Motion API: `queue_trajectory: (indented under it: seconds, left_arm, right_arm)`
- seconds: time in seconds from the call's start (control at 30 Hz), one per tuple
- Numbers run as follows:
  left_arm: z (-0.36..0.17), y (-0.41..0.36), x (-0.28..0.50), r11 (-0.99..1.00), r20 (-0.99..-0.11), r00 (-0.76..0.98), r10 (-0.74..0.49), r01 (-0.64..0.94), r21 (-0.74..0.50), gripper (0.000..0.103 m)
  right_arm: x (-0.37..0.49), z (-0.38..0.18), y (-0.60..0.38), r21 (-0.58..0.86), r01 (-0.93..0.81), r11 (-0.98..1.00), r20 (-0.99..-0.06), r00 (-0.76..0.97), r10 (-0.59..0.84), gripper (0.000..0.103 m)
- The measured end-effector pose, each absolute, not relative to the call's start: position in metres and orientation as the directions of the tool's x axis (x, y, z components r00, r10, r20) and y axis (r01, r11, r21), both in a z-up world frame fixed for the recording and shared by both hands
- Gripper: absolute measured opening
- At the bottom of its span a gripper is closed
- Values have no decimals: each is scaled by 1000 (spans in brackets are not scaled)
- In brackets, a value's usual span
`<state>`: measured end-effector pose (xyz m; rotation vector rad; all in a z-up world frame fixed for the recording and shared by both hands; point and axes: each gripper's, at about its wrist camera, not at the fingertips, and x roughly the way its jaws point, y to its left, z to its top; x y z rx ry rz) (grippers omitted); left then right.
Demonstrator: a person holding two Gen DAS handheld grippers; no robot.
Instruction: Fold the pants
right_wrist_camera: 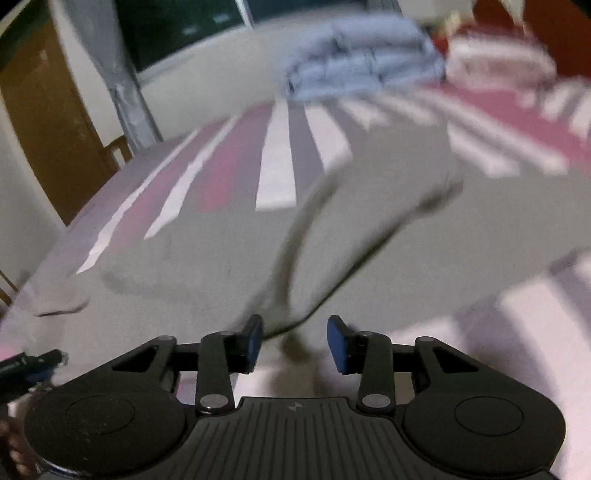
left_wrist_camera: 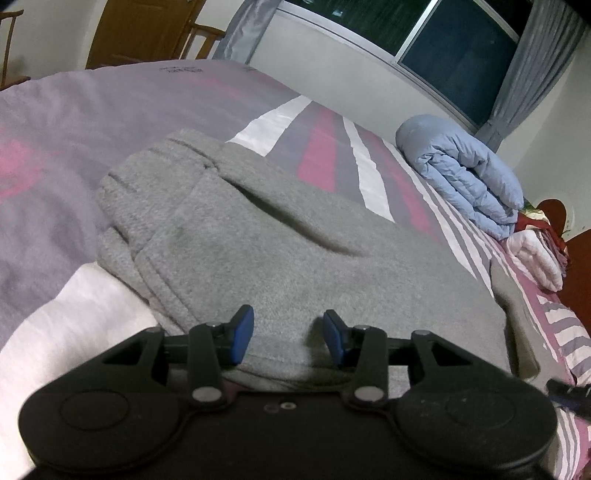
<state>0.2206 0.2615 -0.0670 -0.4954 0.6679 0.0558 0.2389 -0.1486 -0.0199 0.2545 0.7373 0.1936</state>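
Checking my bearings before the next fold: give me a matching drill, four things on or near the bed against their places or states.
Things:
1. grey fleece pants
2. light blue quilted duvet
3. left hand-held gripper
4. brown wooden door

Places or states:
A. open, nothing between its blue pads, low over the near edge of the cloth
B. folded into a bundle at the far side of the bed, below the window
C. behind the bed, far left of the room
D. spread on the striped bedsheet, waistband bunched at the left

Pairs: 1-D, 2-B, 3-A, 4-C
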Motion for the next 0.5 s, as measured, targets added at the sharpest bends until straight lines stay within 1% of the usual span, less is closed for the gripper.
queue_trajectory:
  seconds: [0.1, 0.17, 0.2, 0.23, 0.3, 0.4, 0.5]
  left_arm:
    - [-65, 258, 219, 878, -601, 794, -88, -223, -424, 33]
    - [-62, 254, 220, 891, -608, 790, -74, -222, -396, 33]
    - [-61, 252, 221, 898, -613, 787, -67, -220, -381, 33]
    - [-61, 251, 222, 903, -618, 784, -63, -219, -371, 33]
    - [-59, 251, 224, 902, -620, 782, -62, -222, -371, 33]
    - [-52, 254, 225, 900, -613, 789, -32, -243, -361, 33]
    - [-53, 254, 231, 909, -634, 773, -25, -246, -335, 33]
  right_arm:
    - [257, -8, -150, 287, -86, 954, -629, 734, 256, 40]
    - [269, -2, -152, 276, -95, 956, -617, 745, 252, 41]
    - [279, 0, -148, 257, -101, 961, -620, 745, 245, 46]
    - [288, 1, -144, 234, -106, 966, -626, 744, 233, 57]
    - [306, 3, -137, 205, -127, 970, -627, 745, 230, 65]
    - [333, -9, -128, 171, -155, 973, -647, 728, 229, 65]
    - [357, -23, -115, 104, -178, 978, -677, 708, 201, 65]
